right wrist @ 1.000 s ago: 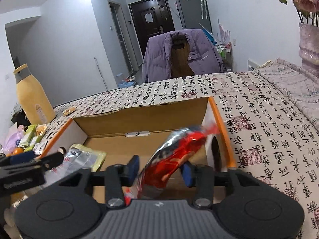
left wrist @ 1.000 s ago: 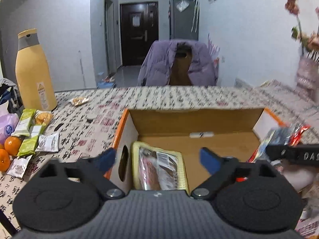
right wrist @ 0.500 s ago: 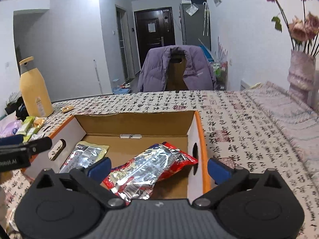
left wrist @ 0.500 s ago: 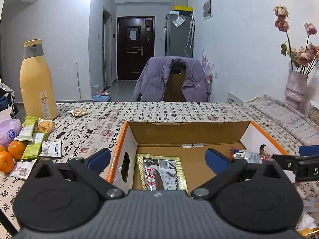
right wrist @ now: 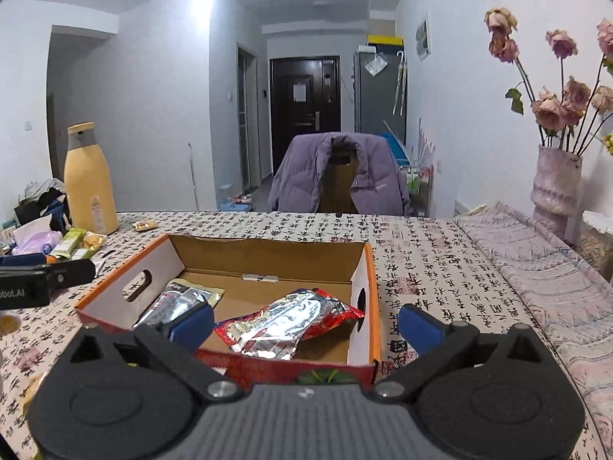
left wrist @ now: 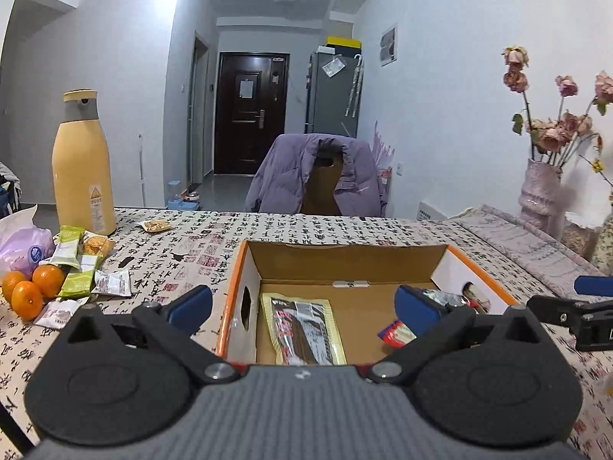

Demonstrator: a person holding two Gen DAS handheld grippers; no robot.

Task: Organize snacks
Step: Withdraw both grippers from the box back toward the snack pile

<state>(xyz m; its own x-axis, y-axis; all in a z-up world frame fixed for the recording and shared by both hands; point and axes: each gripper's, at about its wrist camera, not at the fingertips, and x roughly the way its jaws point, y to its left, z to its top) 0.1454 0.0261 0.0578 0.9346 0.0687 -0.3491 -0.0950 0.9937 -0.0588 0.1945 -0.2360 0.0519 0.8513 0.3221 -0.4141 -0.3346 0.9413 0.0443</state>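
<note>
An open cardboard box [left wrist: 345,258] [right wrist: 268,253] with orange edges stands on the patterned tablecloth. Inside it lie a yellow-rimmed snack pack [left wrist: 302,329] [right wrist: 180,299] on the left and a red and silver snack bag [right wrist: 287,320] [left wrist: 398,331] on the right. My left gripper [left wrist: 302,304] is open and empty, held back from the box's near wall. My right gripper [right wrist: 304,324] is wide open and empty too, just in front of the box's near right corner. Each gripper's finger shows at the edge of the other's view.
Loose snack packets [left wrist: 82,264] and oranges [left wrist: 34,289] lie at the table's left, by a tall yellow bottle [left wrist: 82,165] and a purple tissue pack [left wrist: 25,247]. One small packet [left wrist: 155,225] lies farther back. A vase of dried roses [right wrist: 555,188] stands right; a jacket-draped chair [left wrist: 318,176] stands behind.
My right gripper opened and let the red and silver bag drop into the box, then drew back and up. My left gripper also pulled back from the box and rose.
</note>
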